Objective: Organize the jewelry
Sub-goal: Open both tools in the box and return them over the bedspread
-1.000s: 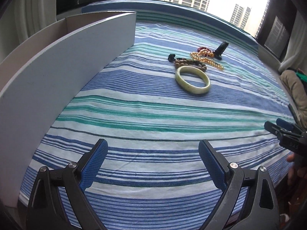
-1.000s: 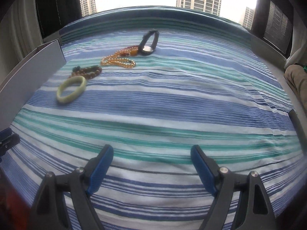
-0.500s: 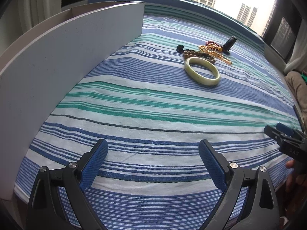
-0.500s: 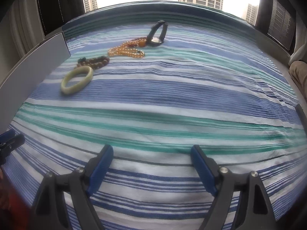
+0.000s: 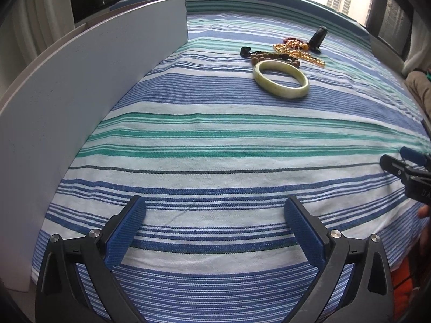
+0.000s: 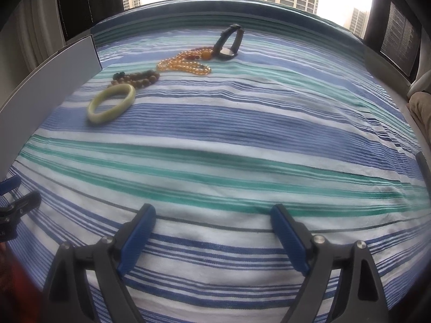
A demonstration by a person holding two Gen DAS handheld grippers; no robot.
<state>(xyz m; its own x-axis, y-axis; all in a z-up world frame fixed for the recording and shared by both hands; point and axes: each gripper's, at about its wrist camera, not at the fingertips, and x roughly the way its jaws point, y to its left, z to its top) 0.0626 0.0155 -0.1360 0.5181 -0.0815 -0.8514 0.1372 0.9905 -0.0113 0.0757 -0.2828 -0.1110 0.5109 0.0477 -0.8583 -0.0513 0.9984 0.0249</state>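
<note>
A pale green bangle (image 5: 280, 82) (image 6: 111, 103) lies on the striped cloth. Behind it lie a brown bead bracelet (image 5: 272, 56) (image 6: 137, 78), an amber bead necklace (image 5: 299, 51) (image 6: 186, 62) and a black watch (image 5: 319, 37) (image 6: 229, 41). My left gripper (image 5: 214, 212) is open and empty, well short of the bangle. My right gripper (image 6: 212, 219) is open and empty, near the front of the cloth. The right gripper also shows at the right edge of the left wrist view (image 5: 404, 162).
A grey box wall (image 5: 89, 86) (image 6: 48, 80) runs along the left side of the striped cloth (image 5: 215, 140). A window with tower blocks is at the back. A beige cushion (image 6: 423, 107) lies at the far right.
Both grippers have moved forward towards the jewelry, so the bangle and beads look closer. Both stay open and empty.
</note>
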